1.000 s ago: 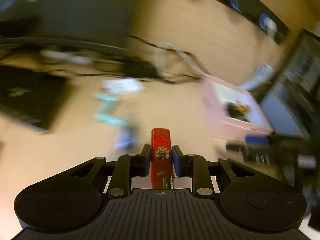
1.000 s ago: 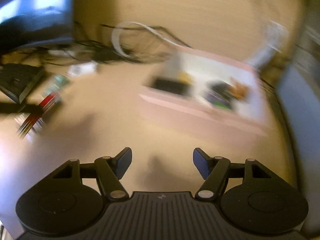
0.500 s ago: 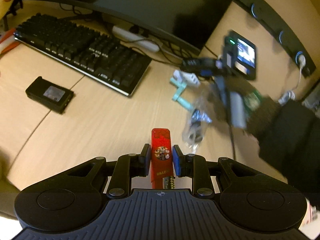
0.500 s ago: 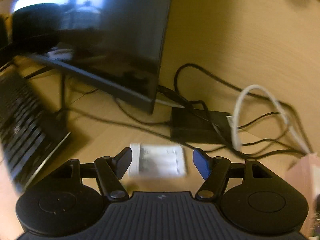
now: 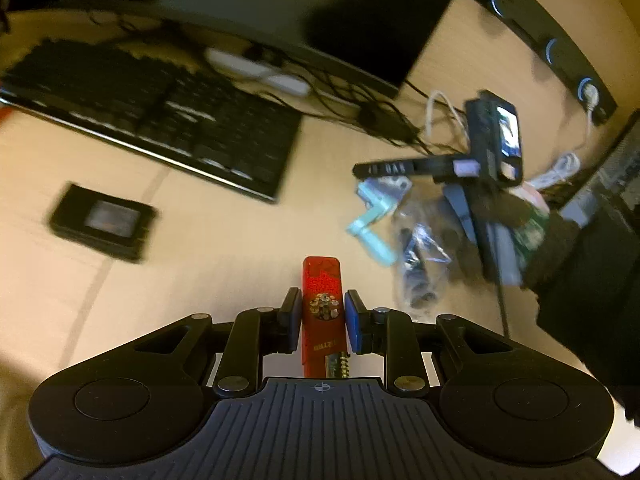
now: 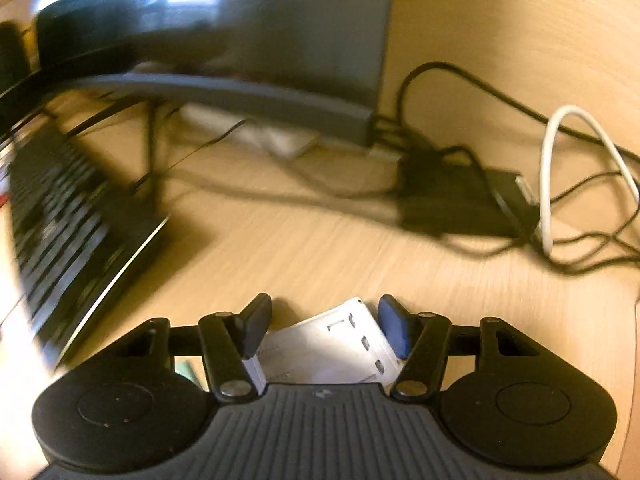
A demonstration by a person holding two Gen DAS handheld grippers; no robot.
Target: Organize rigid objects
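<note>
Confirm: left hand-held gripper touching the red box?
Touching. Left wrist view: both pads of the left hand-held gripper press the red box sides.

**A Wooden Desk in Warm Light**

A light wooden desk [image 5: 224, 240] fills the room view. A big dark flat screen [image 6: 280, 40] stands at the back. A long black keyboard [image 5: 160, 120] lies in front of it. Thin black wires [image 6: 580, 184] tangle beside the screen. The light looks warm and yellow.
</note>
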